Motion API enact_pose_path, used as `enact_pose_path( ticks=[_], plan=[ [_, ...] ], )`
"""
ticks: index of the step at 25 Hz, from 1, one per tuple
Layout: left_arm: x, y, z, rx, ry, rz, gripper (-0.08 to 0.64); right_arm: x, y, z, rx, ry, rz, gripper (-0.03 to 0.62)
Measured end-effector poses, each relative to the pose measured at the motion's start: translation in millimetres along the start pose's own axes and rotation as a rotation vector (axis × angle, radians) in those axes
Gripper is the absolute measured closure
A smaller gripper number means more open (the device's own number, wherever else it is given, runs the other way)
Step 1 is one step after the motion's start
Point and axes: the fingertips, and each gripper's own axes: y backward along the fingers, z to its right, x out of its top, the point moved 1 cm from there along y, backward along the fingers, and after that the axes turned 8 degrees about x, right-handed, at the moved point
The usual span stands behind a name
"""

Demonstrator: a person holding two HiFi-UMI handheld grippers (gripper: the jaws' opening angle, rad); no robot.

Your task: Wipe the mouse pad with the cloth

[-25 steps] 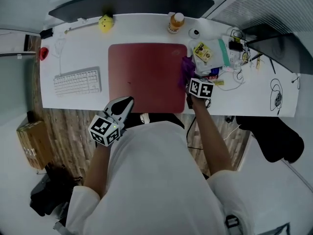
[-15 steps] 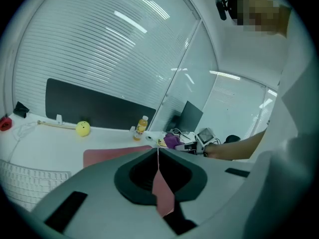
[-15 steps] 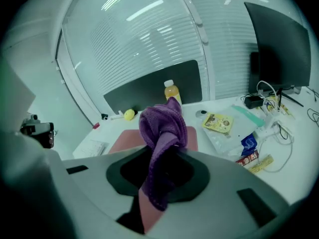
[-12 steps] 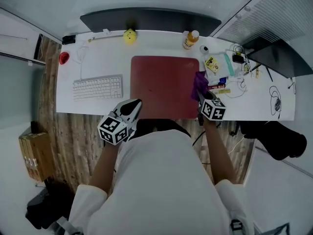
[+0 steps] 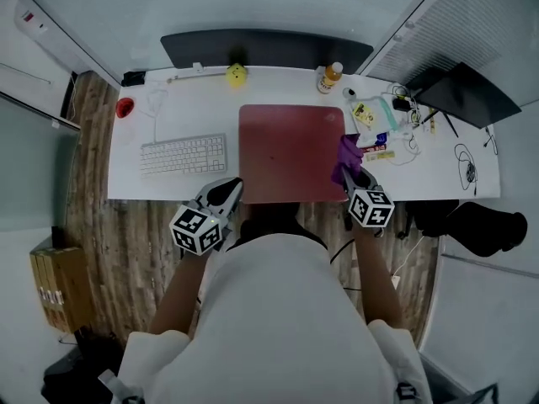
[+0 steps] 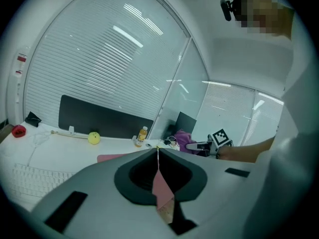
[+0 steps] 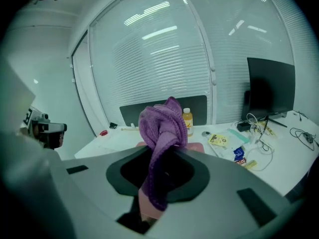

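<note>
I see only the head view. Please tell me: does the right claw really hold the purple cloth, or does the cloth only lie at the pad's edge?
Observer: It holds it. The right gripper view shows the right claw shut on the cloth, which bunches up above the jaws.
Operator: And the left claw, is it open?
Observer: No. In the left gripper view the left claw is shut, its tips together, with nothing between them.

left tool point(image 5: 231, 185): jaws together, pointing forward | right tool point(image 5: 350, 175): jaws clamped on cloth point(image 5: 346, 153)
</note>
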Motion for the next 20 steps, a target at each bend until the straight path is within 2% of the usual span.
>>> enact_pose_path(
  ticks=[6, 11, 15, 20],
  plan=[
    [0, 12, 7, -0.013, -0.024, 0.019, 0.537, 7, 32, -27, -0.037, 0.022, 0.060, 0.494],
    [-5, 11, 20, 0.018, -0.072, 0.003, 0.537, 14, 65, -43, -0.042, 0.053, 0.116, 0.494],
    [4, 8, 40, 0.007, -0.090, 0.037, 0.537, 20, 80, -42, -0.033, 0.075, 0.139, 0.494],
    [16, 6, 56, 0.041, -0.124, 0.065, 0.537, 27, 92, -37, -0.010, 0.097, 0.158, 0.494]
  ],
)
